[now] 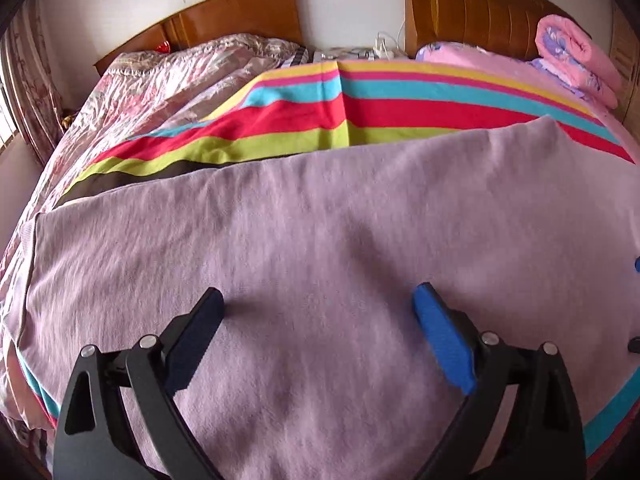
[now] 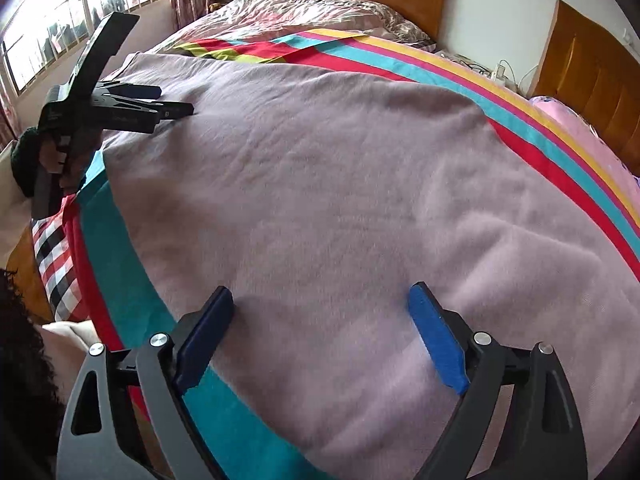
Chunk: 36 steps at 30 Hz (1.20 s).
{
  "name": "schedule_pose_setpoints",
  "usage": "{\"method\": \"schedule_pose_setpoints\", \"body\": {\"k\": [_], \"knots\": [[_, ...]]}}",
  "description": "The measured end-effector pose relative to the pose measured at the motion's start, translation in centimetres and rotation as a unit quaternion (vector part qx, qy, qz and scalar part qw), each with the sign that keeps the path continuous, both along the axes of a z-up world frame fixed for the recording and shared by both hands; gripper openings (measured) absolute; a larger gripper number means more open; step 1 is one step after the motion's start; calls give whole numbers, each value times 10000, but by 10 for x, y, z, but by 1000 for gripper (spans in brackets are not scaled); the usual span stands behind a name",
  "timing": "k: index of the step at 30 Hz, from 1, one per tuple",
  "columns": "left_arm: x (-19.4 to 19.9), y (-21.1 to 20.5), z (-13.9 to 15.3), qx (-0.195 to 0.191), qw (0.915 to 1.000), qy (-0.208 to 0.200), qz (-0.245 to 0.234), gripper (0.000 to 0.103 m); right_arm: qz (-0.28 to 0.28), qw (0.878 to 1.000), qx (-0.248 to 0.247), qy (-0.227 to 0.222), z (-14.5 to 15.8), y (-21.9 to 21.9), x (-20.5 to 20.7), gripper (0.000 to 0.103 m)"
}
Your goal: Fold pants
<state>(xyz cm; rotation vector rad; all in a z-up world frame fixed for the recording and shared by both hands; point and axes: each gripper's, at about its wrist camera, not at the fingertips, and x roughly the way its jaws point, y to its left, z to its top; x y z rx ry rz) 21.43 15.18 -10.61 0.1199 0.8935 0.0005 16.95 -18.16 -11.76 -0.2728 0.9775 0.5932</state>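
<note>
Where both wrist cameras look across the bed, the pants (image 1: 320, 216) lie spread flat as a broad lilac sheet of cloth over a striped blanket (image 1: 360, 108). Waistband, legs and cuffs cannot be told apart; the near edge is cut off below both views.

Left gripper (image 1: 318, 304): jaws wide apart, nothing between them, poised over the lilac cloth. Whether the fingertips (image 1: 426, 296) touch the fabric cannot be told. From the right wrist view the same gripper (image 2: 176, 100) shows side-on at the far left corner of the pants, tips low over the cloth; the holding hand is mostly hidden behind the handle.

Right gripper (image 2: 320, 302): jaws likewise spread wide, empty, over the near part of the pants beside the blanket's teal stripe. Contact unclear here too.

Beyond: crumpled floral quilt (image 1: 168, 76), wooden headboard (image 1: 240, 16), rolled pink bedding (image 1: 576, 56) at far right, partly cut by the lens edge. Checked cloth (image 2: 54, 264) at bed's side, half hidden. Window (image 2: 60, 20) washed out by glare.
</note>
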Motion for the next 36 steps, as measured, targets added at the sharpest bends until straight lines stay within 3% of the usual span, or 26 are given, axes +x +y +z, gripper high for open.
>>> {"method": "schedule_pose_setpoints", "body": {"k": [2, 4, 7, 9, 10, 12, 17, 21, 24, 26, 29, 32, 35, 36], "knots": [[1, 1, 6, -59, 9997, 178, 177, 96, -72, 9999, 145, -32, 9, -18, -5, 86], [-2, -11, 26, -122, 9998, -39, 174, 96, -541, 9976, 337, -252, 20, -49, -7, 86], [1, -58, 51, -353, 9977, -317, -479, 96, -1579, 9855, 179, -592, 21, -101, -3, 87], [11, -105, 53, -346, 9939, -333, -994, 97, -2107, 9768, -151, -366, 6, -130, 2, 87], [19, -130, 50, -298, 9917, -294, -1216, 97, -2161, 9760, -181, -180, -3, -143, 2, 88], [34, -183, 41, -280, 9855, -197, -1664, 97, -2060, 9782, 247, -48, -2, -162, -11, 88], [73, -282, 17, -230, 9749, -13, -2214, 97, -1834, 9824, 233, 261, 8, -178, -34, 88], [86, -333, 14, -631, 9661, 95, -2502, 97, -2282, 9731, -9, -327, 29, -198, -42, 88], [86, -370, 2, -349, 9595, 18, -2797, 97, -2820, 9580, 336, -406, 31, -231, -37, 88], [94, -386, -22, -9, 9593, 229, -2815, 98, -2694, 9625, 247, -190, 16, -239, -39, 89], [115, -377, -27, -401, 9659, 435, -2520, 102, -2093, 9767, -178, -439, 8, -234, -56, 89], [118, -380, -28, -316, 9664, 398, -2522, 102, -2259, 9734, 277, -277, 12, -260, -64, 88], [122, -376, -27, -354, 9676, 392, -2468, 102, -2525, 9668, 61, -401, 22, -268, -69, 88], [123, -375, -27, -352, 9679, 388, -2458, 102, -2599, 9643, 188, -469, 28, -271, -71, 88]]}}
